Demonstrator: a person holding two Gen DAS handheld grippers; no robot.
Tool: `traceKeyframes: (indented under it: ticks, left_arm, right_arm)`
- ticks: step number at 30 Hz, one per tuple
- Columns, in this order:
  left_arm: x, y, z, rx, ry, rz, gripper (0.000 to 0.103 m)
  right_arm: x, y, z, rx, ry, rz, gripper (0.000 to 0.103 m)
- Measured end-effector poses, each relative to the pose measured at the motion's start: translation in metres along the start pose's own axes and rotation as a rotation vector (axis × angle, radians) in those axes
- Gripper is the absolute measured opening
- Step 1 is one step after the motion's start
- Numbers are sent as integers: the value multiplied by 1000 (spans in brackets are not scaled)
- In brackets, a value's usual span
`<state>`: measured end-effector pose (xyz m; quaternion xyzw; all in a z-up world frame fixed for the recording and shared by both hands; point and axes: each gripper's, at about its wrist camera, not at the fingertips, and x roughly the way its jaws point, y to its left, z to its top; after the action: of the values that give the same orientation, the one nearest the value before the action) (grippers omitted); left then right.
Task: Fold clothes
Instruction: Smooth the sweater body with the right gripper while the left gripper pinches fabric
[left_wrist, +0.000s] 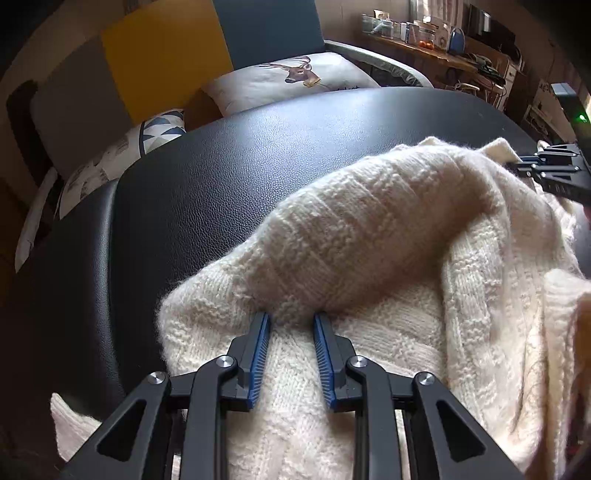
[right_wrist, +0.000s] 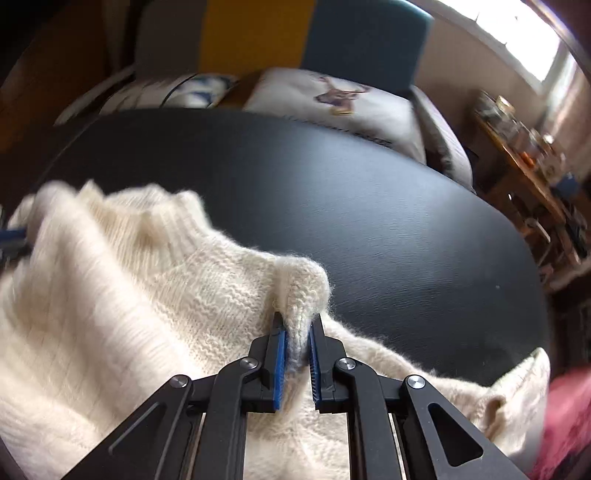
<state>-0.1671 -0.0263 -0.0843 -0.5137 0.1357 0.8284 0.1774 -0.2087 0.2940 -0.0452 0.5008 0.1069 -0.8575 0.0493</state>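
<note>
where the cream knit sweater (left_wrist: 388, 236) lay bunched on the black table (left_wrist: 221, 177), the left gripper (left_wrist: 291, 319) sat low over it with jaws spread, blue pads either side of a raised roll of knit, which looked like a sleeve. whether the pads touched the wool could not be told; the roll's near end sat between the fingertips. right gripper (right_wrist: 297, 321) was pinching a small upright fold of the sweater (right_wrist: 147, 295) at its right edge, jaws pressed nearly together on the wool. in the left wrist view the right gripper (left_wrist: 546, 170) showed at the far right, at the garment's far side. ribbed collar (right_wrist: 173, 225) lay up-left of the right gripper, near the far edge of the garment. right wrist view was blurred.

edges and room: sweater filled the near and right part of the table in the left view; bare black surface stretched left and beyond it to the table's far rounded edge. in the right view, bare table lay ahead and right of the pinched fold. deer cushion (left_wrist: 295, 77) and patterned cushion (left_wrist: 147, 140) sat on a sofa past the far edge, well apart from the garment. cluttered shelf (left_wrist: 443, 40) lay farther back right.
</note>
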Motion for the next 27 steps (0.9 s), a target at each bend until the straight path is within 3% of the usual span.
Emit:
traceKeyframes:
  ticks: [4,8,10,14,18,21,24,27]
  left_arm:
    - [-5,-5,-2,10,-4,5,19]
    - [-19,-2,-1,-19,-54,-65,19]
    - [-29,8,1,-82,-98,-114,19]
    - [-44,41,7,-235,-173,-157,23]
    - [-30,56,17,-289,-140,-199,25]
    - [-19,66,25,-322,-110,-231,26]
    - [1,54,31,-249,-24,-216,28]
    - [1,41,31,-186,-27,-159,29]
  right_arm:
    - [0,-16,6,64,-48,-48,11]
    - [23,-33,19,152,-33,-68,11]
    - [41,-37,23,196,-24,-29,14]
    - [5,-28,14,219,-143,20,22]
    - [-11,1,1,189,-141,125,38]
    - [6,25,-19,155,-87,126,39]
    - [12,43,-38,123,-76,92,40]
    - [10,46,-41,131,-73,84,40]
